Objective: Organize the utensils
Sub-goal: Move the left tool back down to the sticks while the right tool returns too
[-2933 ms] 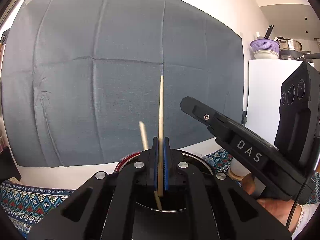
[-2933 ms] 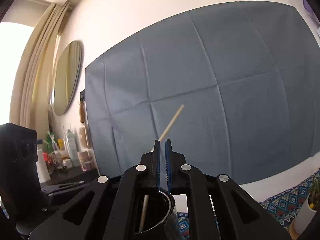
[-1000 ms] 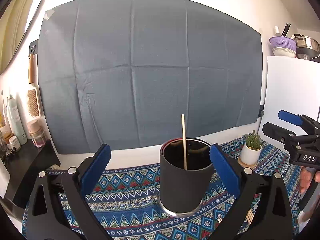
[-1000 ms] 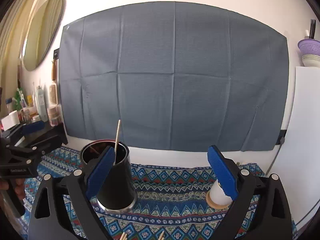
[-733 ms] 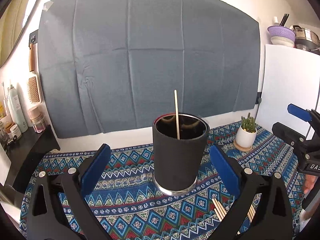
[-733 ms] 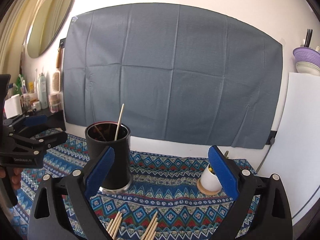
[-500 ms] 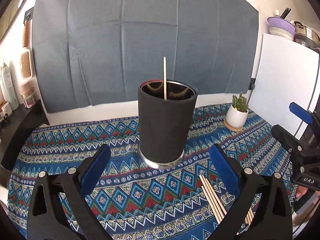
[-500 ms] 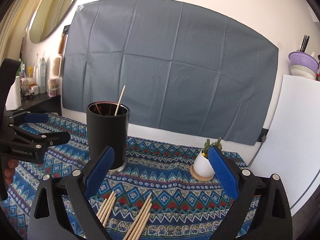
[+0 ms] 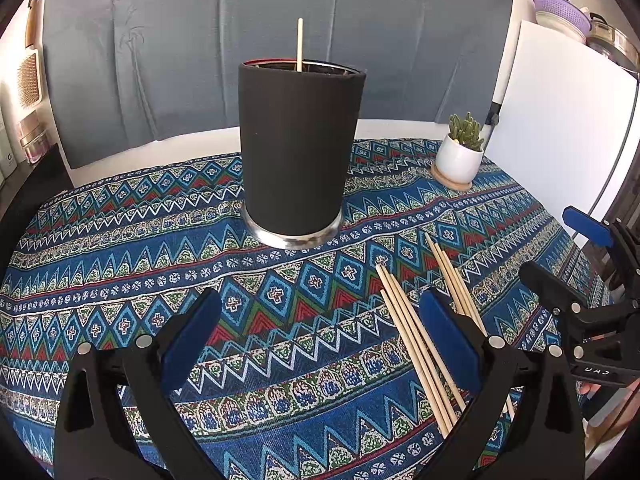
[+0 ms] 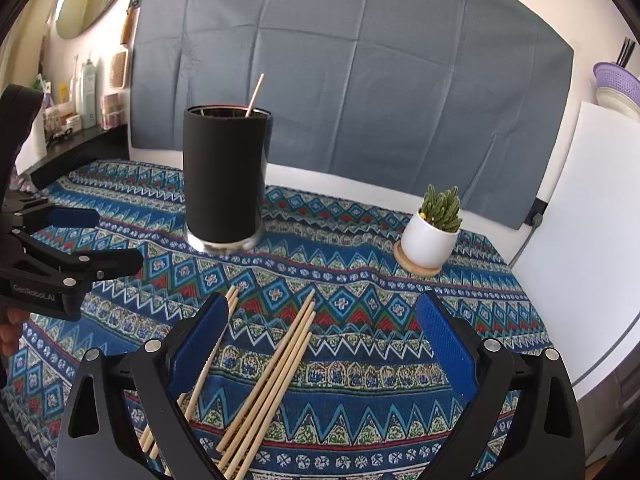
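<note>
A black cylindrical holder (image 9: pixel 298 152) stands upright on the patterned cloth, with one wooden chopstick (image 9: pixel 299 44) sticking out of its top. It also shows in the right wrist view (image 10: pixel 224 176) with the stick (image 10: pixel 255 96) leaning right. Several loose chopsticks (image 9: pixel 416 332) lie on the cloth in two bunches, in the right wrist view (image 10: pixel 276 376) between and under the fingers. My left gripper (image 9: pixel 320 336) is open and empty, low over the cloth in front of the holder. My right gripper (image 10: pixel 322 340) is open and empty above the loose chopsticks.
A small white pot with a cactus (image 10: pixel 430 236) sits on a wooden coaster at the right rear. A white panel (image 10: pixel 580 240) stands at the right edge. A grey cloth (image 10: pixel 340 72) hangs behind. A shelf with bottles (image 10: pixel 84 100) is at the left.
Both grippers let go of a chopstick into the holder, opened wide, then drew back and tilted down. The loose chopsticks on the cloth have come into view.
</note>
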A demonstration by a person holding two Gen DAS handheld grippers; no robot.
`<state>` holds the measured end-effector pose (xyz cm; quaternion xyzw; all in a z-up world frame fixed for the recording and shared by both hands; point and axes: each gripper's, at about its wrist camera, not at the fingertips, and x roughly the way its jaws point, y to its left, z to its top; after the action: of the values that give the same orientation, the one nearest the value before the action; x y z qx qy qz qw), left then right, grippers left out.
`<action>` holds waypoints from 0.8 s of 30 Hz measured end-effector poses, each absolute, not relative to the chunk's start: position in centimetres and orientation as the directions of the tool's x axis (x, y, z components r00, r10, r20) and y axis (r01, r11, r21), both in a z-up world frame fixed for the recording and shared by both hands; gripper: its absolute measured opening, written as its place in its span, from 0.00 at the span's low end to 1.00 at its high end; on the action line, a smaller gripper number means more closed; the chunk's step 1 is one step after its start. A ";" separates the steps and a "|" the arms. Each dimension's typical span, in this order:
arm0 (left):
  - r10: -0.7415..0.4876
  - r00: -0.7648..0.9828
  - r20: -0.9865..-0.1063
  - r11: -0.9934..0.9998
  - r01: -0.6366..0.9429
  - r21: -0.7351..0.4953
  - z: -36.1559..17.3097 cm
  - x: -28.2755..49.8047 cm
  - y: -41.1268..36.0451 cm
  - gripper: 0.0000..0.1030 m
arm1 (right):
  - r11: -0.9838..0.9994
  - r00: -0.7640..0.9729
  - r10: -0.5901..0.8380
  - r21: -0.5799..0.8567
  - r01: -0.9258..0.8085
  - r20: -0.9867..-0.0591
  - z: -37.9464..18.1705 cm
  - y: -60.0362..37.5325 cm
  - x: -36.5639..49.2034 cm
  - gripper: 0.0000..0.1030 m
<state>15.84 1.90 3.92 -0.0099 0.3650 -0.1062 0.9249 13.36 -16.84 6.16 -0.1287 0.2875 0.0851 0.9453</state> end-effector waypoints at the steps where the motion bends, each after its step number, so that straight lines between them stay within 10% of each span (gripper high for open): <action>1: -0.206 0.702 -0.682 0.976 0.197 -0.092 3.7 15.8 1.6 0.94 | 0.954 0.806 0.083 -0.188 -0.235 -0.587 5.7 -17.0 13.5 0.88; 24: -0.207 0.544 -0.813 0.954 0.295 -0.046 -0.9 18.5 -2.0 0.94 | 0.968 0.600 0.079 -0.083 -0.237 -0.796 -0.7 -19.4 16.9 0.88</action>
<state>18.53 -1.97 -0.92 0.0483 0.4555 -0.1432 0.8773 16.90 -19.44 -0.74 -0.0905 0.4382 0.0888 0.8899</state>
